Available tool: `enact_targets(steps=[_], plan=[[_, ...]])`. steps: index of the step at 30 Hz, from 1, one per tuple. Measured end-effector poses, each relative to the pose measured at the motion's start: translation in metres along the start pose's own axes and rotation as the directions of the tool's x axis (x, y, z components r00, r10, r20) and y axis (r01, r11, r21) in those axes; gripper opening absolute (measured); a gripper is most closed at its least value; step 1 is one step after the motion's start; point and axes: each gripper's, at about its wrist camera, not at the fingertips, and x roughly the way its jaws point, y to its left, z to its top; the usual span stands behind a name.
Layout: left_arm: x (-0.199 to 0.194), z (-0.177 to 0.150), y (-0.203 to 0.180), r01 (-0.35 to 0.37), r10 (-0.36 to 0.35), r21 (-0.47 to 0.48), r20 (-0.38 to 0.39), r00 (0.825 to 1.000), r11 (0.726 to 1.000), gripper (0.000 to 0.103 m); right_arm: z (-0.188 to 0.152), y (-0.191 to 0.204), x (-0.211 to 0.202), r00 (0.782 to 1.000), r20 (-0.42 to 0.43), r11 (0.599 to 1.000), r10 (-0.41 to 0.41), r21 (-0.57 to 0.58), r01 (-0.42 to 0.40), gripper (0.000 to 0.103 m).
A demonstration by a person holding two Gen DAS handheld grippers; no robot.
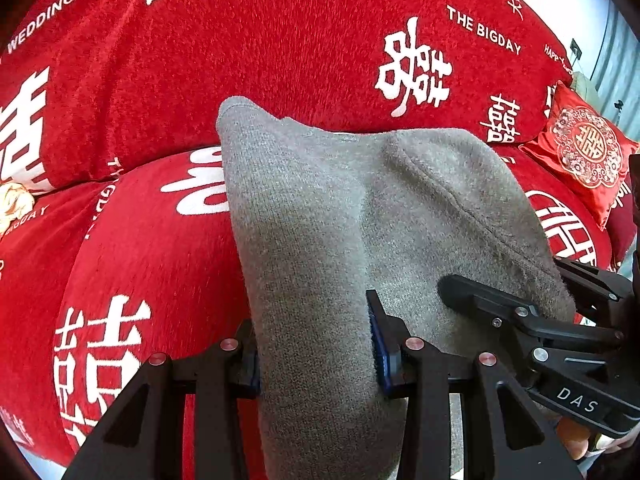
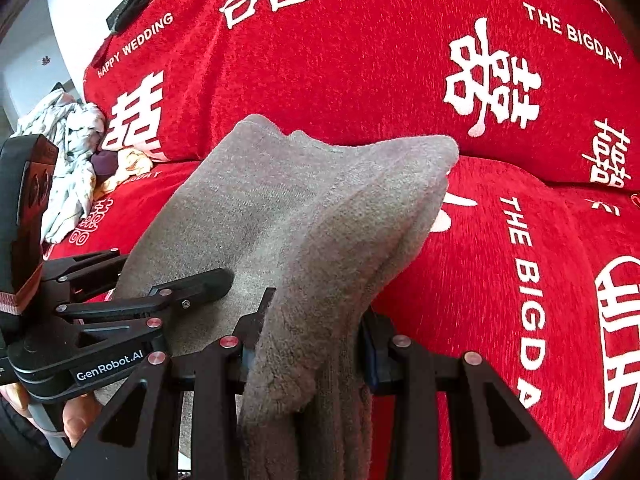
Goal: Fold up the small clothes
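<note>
Both grippers, left gripper (image 1: 316,356) and right gripper (image 2: 312,344), have jaws pinching the grey sock (image 1: 320,220), doubled over above the red sofa (image 1: 140,240). Fold looks mostly done, laying down left.

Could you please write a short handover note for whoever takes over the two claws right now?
Left claw: shut on one edge of the gray knit garment.
Right claw: shut on the bunched neighbouring edge of the same garment, close beside the left one.
The garment is lifted, its far end over the red sofa cover. A heap of other clothes lies at the left end of the sofa.
Done: garment picked up, apparently doubled over.
Left: lay it flat, finish the fold, then probably the heap.
</note>
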Motion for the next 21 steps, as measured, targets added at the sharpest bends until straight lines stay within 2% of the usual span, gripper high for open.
enact_targets(steps=[21], plan=[[-0.035,-0.054,-0.005,-0.039,0.038,0.015,0.035,0.999,0.999,0.042,-0.047,0.033,-0.029,1.0,0.027,0.999,-0.013,-0.033,0.014,0.039]])
